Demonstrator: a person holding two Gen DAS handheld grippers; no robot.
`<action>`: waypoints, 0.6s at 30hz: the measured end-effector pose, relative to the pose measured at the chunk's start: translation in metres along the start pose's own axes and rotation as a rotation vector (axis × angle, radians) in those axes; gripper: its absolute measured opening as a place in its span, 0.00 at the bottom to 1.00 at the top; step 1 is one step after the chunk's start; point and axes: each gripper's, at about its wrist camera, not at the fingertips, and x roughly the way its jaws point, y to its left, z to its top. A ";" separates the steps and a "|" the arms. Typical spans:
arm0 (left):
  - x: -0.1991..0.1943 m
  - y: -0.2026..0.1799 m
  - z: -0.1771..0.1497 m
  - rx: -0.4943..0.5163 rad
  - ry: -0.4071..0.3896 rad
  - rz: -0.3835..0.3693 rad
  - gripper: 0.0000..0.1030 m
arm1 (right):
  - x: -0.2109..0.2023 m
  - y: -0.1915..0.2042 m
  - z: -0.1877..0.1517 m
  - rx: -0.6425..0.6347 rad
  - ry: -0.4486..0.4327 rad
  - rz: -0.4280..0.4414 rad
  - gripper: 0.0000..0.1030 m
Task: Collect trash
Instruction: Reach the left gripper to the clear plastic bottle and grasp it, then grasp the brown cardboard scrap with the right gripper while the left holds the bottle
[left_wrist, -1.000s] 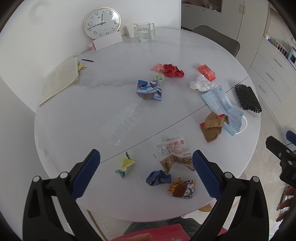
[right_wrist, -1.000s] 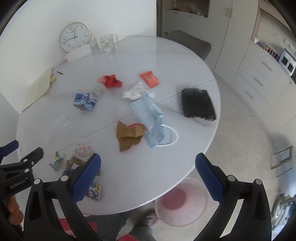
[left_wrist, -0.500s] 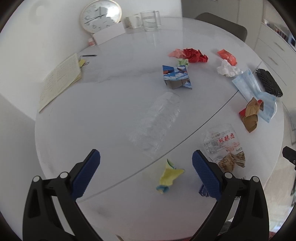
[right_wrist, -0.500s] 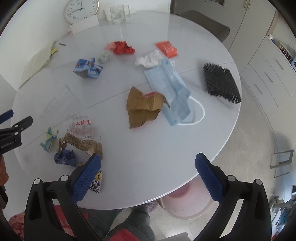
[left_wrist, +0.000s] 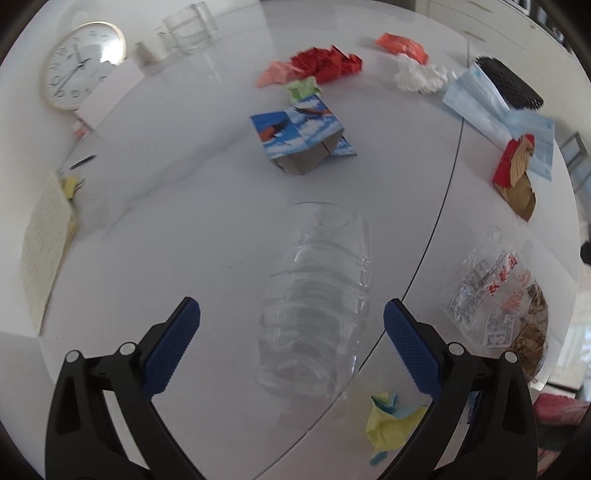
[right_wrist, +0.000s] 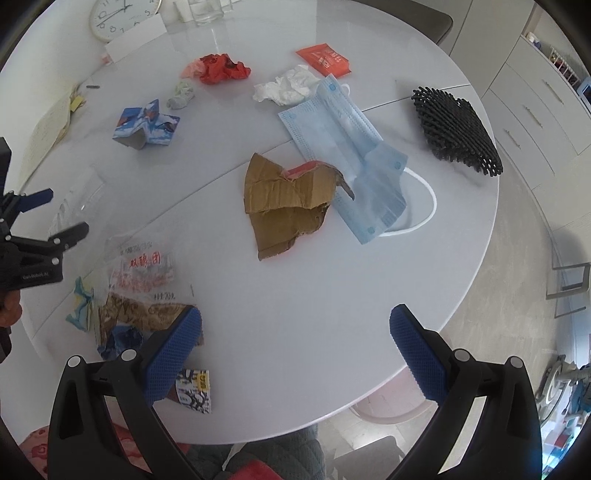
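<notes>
Clear ribbed plastic bottle (left_wrist: 317, 295) lies on the glossy white table (left_wrist: 166, 221) near torn matt cardboard (right_wrist: 288, 199).

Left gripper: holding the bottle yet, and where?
No. The left gripper is open, jaws either side of the clear bottle lying on the table, not touching. The right gripper is open and empty.

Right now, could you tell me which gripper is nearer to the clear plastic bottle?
Left. The left gripper is open around the clear plastic bottle; the right gripper hangs over the table's near edge, well away.
</notes>
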 end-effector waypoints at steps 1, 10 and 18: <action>0.006 -0.001 0.001 0.014 0.010 -0.013 0.93 | 0.003 0.000 0.004 0.008 0.002 0.001 0.98; 0.038 0.010 0.013 -0.028 0.100 -0.049 0.62 | 0.027 -0.007 0.028 0.114 0.035 0.035 0.98; 0.037 0.028 0.015 -0.123 0.082 -0.098 0.56 | 0.043 -0.012 0.038 0.201 0.072 0.045 0.98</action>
